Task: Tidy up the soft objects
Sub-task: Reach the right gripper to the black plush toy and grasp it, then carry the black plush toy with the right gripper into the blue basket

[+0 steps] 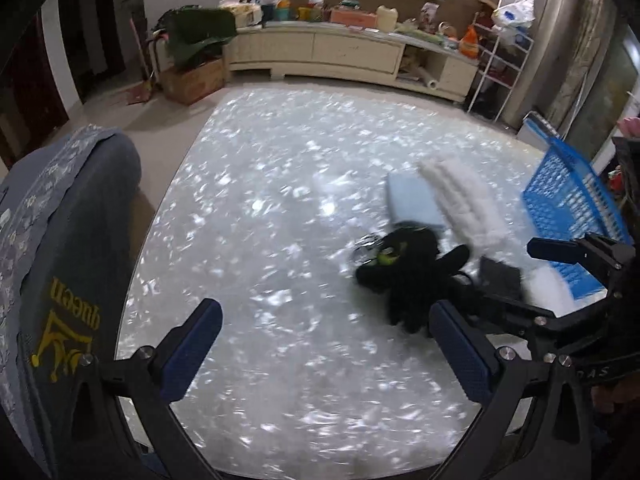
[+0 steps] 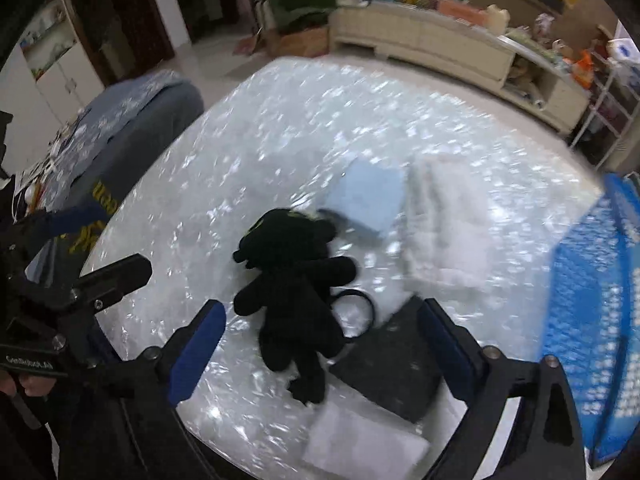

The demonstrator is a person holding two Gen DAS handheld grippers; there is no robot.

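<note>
A black plush toy (image 2: pixel 294 280) lies on the shiny white table (image 2: pixel 280 140); it also shows in the left wrist view (image 1: pixel 404 272). Beside it lie a light blue sponge (image 2: pixel 366 200), a white fluffy cloth (image 2: pixel 444 224), a dark grey sponge (image 2: pixel 394 360) and a white pad (image 2: pixel 364 444). A blue basket (image 2: pixel 596 312) stands at the right. My right gripper (image 2: pixel 322 348) is open just above the toy's legs. My left gripper (image 1: pixel 326 348) is open and empty, left of the toy.
A chair with a blue-grey cover (image 1: pixel 60 260) stands at the table's left edge. A cream sideboard (image 1: pixel 344 52) crowded with items stands across the room. A white wire rack (image 1: pixel 504 68) stands at the far right.
</note>
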